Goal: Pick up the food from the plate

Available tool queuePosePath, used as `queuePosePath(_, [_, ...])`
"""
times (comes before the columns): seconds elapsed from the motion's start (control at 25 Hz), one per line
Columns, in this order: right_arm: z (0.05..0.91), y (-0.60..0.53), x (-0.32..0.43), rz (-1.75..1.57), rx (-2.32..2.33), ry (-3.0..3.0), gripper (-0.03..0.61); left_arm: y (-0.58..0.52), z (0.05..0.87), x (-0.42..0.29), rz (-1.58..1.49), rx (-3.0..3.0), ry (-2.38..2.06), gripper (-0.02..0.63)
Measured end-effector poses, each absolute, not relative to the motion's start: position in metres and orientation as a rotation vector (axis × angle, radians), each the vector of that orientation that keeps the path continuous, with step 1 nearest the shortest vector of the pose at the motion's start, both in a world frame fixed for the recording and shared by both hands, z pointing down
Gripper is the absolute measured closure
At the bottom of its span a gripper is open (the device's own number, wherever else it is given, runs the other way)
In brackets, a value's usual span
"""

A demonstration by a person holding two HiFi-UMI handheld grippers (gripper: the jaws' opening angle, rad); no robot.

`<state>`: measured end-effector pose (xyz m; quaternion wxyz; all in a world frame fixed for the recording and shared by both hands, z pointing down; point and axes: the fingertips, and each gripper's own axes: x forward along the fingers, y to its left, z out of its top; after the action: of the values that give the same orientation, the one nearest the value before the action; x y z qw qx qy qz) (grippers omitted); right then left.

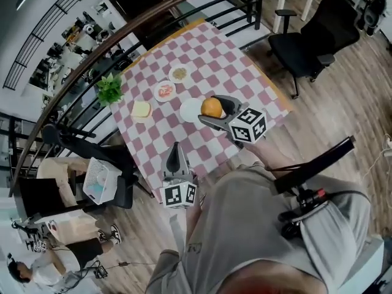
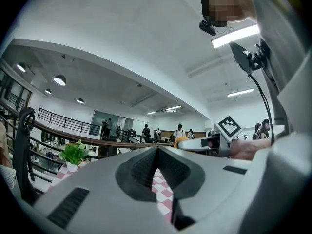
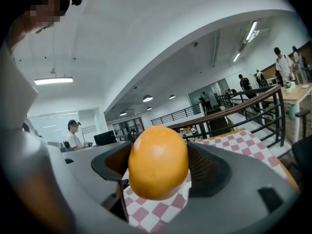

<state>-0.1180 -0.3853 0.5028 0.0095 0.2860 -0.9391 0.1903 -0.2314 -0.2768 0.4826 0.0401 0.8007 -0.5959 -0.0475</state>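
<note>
An orange, rounded piece of food sits between the jaws of my right gripper, which is shut on it and holds it up above an empty white plate on the checkered table. My left gripper hangs over the table's near edge with its jaws together and nothing in them. In the left gripper view the right gripper shows ahead with the orange food peeking behind it.
Three more plates lie on the table: one with a sandwich, one with red-topped food, one with brownish food. A small green plant stands at the left corner. A railing runs behind; a black office chair stands right.
</note>
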Motion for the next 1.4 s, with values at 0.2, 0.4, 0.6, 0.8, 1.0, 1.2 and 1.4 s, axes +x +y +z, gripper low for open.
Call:
queuePosePath(0.2, [0.499, -0.384, -0.12, 0.578, 0.874, -2.922, 0.213, -0.277, 0.48, -0.233, -0.14, 2.442, -1.835, 0.606])
queuePosePath(0.4, [0.494, -0.383, -0.122, 0.549, 0.84, -2.917, 0.213, -0.274, 0.477, -0.229, -0.133, 2.439, -1.844, 0.605])
queuePosePath(0.6, [0.492, -0.382, -0.121, 0.516, 0.836, -2.92, 0.214, -0.271, 0.476, -0.226, -0.121, 2.444, -1.85, 0.606])
queuePosePath(0.8, [0.499, -0.379, -0.118, 0.503, 0.828, -2.906, 0.215, -0.264, 0.481, -0.222, -0.109, 2.431, -1.856, 0.606])
queuePosePath(1.0, [0.549, -0.385, -0.108, 0.427, 0.85, -2.715, 0.215, -0.254, 0.487, -0.22, -0.09, 2.414, -1.854, 0.606])
queuePosePath(1.2, [0.642, -0.4, -0.085, 0.417, 0.846, -2.461, 0.214, -0.239, 0.495, -0.221, -0.065, 2.385, -1.864, 0.606])
queuePosePath(1.4, [0.746, -0.414, -0.06, 0.47, 0.817, -2.219, 0.214, -0.226, 0.503, -0.224, -0.034, 2.345, -1.874, 0.604])
